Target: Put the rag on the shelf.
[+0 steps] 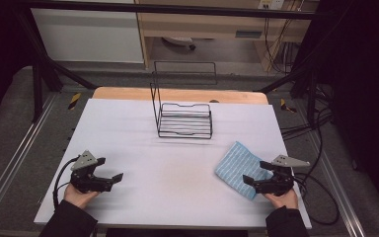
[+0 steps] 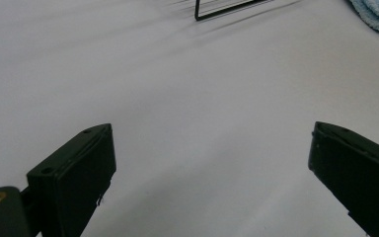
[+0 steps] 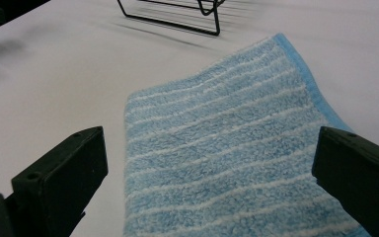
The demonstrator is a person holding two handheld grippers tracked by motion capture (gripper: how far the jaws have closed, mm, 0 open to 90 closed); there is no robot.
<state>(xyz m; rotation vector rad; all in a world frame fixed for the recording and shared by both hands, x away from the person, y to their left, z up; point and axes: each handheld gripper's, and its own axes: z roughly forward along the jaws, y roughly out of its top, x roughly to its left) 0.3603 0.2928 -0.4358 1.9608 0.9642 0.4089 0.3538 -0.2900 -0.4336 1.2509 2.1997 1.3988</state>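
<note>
Altogether: one blue towel (image 1: 239, 167), one wire rack (image 1: 185, 121), two grippers, both released and empty.

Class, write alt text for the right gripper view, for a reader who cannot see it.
A folded blue towel with thin white stripes lies flat on a white table, right in front of the right gripper, whose two black jaws stand wide apart with nothing gripped. Beyond the towel, the base of a black wire rack rests on the table.
</note>
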